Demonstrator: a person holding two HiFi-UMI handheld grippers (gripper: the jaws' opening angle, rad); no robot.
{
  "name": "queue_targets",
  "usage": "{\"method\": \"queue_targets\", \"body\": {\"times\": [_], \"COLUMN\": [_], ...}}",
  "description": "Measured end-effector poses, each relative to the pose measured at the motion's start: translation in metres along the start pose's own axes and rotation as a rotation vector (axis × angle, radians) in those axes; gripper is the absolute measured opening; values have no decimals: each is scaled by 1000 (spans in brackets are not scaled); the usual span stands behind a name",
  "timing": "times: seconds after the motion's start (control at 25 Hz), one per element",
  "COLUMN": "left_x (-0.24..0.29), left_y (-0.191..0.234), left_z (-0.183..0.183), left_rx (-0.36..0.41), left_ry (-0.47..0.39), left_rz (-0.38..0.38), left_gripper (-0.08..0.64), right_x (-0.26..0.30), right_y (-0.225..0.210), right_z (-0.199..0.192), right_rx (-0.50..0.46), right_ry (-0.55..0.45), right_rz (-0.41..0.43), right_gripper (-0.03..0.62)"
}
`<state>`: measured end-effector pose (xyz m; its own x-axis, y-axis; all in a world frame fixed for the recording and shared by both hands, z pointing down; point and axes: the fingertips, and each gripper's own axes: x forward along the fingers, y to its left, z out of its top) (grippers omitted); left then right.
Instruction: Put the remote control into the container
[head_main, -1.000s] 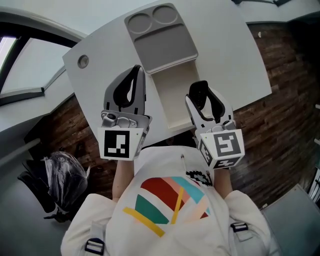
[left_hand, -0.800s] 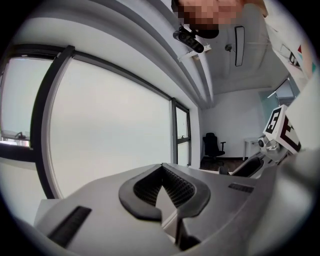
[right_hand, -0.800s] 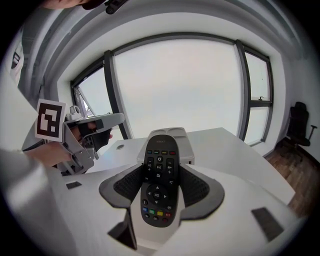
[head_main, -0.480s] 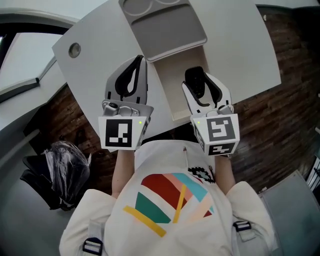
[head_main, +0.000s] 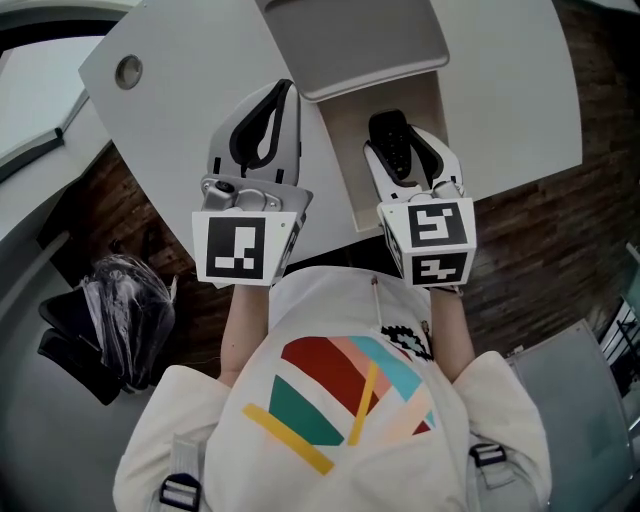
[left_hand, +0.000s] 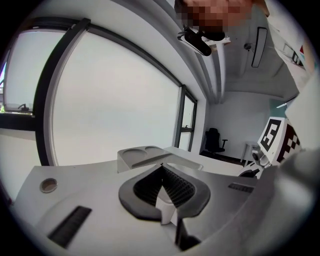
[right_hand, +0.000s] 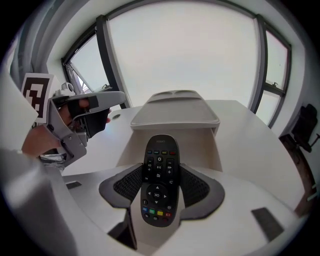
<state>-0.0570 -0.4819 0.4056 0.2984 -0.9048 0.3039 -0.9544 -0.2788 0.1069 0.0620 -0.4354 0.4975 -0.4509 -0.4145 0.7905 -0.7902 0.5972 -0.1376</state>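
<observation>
A black remote control (right_hand: 159, 180) with coloured buttons is clamped between the pads of my right gripper (right_hand: 160, 172), buttons facing up. In the head view the remote (head_main: 388, 133) and right gripper (head_main: 400, 150) hang over the open beige compartment of the container (head_main: 346, 160). The container's grey lid (head_main: 350, 40), with two round recesses, covers its far half. My left gripper (head_main: 270, 110) is shut with nothing in it, over the white table just left of the container. Its pads meet in the left gripper view (left_hand: 162, 187).
The white table (head_main: 200, 100) has a round grommet hole (head_main: 127, 70) at the far left and its near edge runs under both grippers. On the dark brick-pattern floor at the left lies a black bag (head_main: 130, 320). An office chair (left_hand: 214, 140) stands far off.
Both grippers have moved forward across the table. The right gripper, still holding the remote, has come from the container's near end to over its open compartment.
</observation>
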Motion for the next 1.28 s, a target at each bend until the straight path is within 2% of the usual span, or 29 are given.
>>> {"method": "queue_targets", "body": {"times": [0.2,0.44,0.56,0.92,1.08,1.28], "left_x": [10,21,23,23,16,7], "left_y": [0,-4,3,3,0,-2], "left_z": [-7,-15,-12,4,6,11], "left_rx": [-22,-36,-55,-27,-14,3], "left_ry": [8,35,27,-14,-18,-31], "left_rz": [-22,-47,-35,-38,-34,-19], "left_gripper": [6,6,6,6,6,6], "right_x": [15,28,30,37,39,37], "right_y": [1,-4,-3,1,3,-6], "right_z": [-11,-21,-20,-19,-19,-18], "right_rx": [-6,-85,-93,-125,-169,-137], "right_ry": [71,150,140,99,69,41], "right_rz": [0,-39,-40,-26,-59,-96], "right_gripper": [236,236,238,238,241,287]}}
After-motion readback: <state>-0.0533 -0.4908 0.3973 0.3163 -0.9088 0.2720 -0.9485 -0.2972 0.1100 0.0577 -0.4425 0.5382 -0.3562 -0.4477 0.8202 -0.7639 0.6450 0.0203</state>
